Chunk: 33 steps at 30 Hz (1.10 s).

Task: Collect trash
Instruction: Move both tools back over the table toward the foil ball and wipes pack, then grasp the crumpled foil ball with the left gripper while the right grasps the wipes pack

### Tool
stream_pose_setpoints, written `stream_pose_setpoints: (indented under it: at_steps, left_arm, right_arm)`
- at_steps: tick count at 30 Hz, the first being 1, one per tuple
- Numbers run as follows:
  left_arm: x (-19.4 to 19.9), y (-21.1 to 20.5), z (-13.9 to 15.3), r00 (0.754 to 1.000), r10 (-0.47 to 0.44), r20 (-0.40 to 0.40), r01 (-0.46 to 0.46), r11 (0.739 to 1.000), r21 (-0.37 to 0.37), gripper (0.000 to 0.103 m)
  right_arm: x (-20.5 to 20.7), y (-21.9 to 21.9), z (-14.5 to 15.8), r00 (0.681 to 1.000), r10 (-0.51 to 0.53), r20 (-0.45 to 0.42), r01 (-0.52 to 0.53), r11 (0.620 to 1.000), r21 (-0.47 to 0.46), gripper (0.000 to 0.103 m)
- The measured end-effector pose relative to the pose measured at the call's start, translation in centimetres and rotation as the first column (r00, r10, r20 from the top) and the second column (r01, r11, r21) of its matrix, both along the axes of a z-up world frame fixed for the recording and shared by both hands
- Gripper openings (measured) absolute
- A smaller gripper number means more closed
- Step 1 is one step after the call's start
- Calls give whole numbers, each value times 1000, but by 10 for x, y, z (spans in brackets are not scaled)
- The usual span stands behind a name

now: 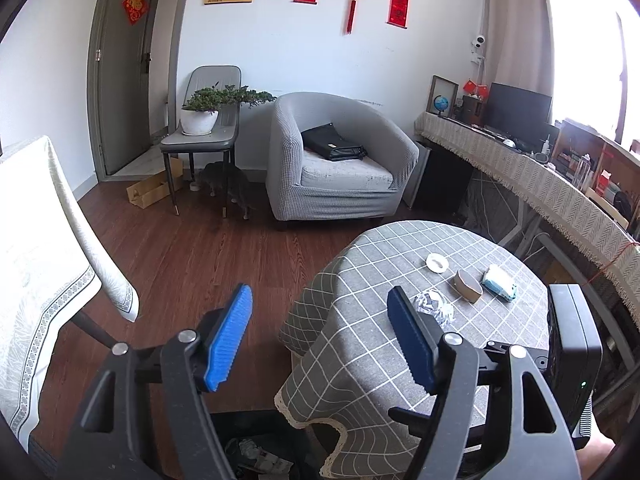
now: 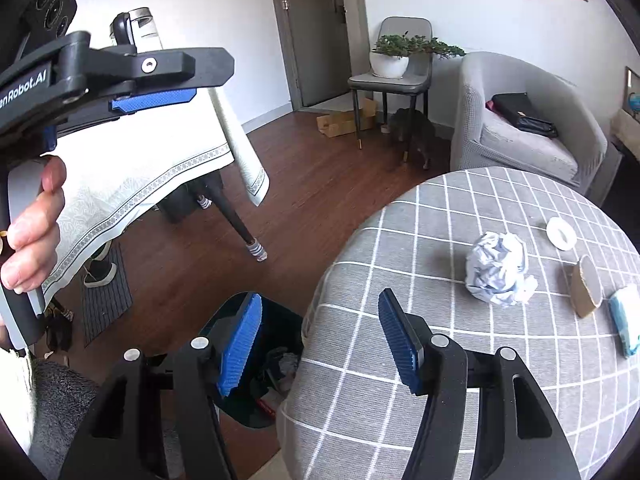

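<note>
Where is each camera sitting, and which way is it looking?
Left wrist view: sits on the left gripper, looking past its open blue fingers at the floor, armchair and round table; only the gripper shows.
Right wrist view: sits on the right gripper, looking down over the trash bin and table edge; the person's left hand holding the other gripper shows at left.
Both see the crumpled paper ball, tape roll, plant and door.
</note>
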State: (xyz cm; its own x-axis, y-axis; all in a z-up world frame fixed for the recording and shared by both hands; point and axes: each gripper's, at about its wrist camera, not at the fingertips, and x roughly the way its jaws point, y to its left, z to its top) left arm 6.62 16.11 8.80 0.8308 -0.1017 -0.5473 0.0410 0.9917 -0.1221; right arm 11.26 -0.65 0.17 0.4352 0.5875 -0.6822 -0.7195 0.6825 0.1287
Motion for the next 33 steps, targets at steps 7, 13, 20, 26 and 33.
stream_pose_setpoints:
  at_steps: [7,13,20,26,33]
  left_arm:
    - [19,-31,-11,999,-34,-26,35,999,17,77]
    - [39,-58,-26,996,-62,-59,64,998,30,79]
    - [62,-88,-43,989,-115,-92,119,992,45,85]
    - [85,-118,-67,974,-170,-151,180,982,59,87]
    - [100,-136,-95,956,-204,-211,226,970,89,88]
  right_arm:
    - [11,-50,2,996,-90,22,90,996,7,64]
    - [25,-87,3,983,-176,46,176,984,-4,69]
    - [37,-130,3,964,-259,66,260,965,-6,70]
    - [48,-161,4,940,-330,89,332,943,-2,76]
    - [68,-202,-2,897,-440,51,439,898,31,87]
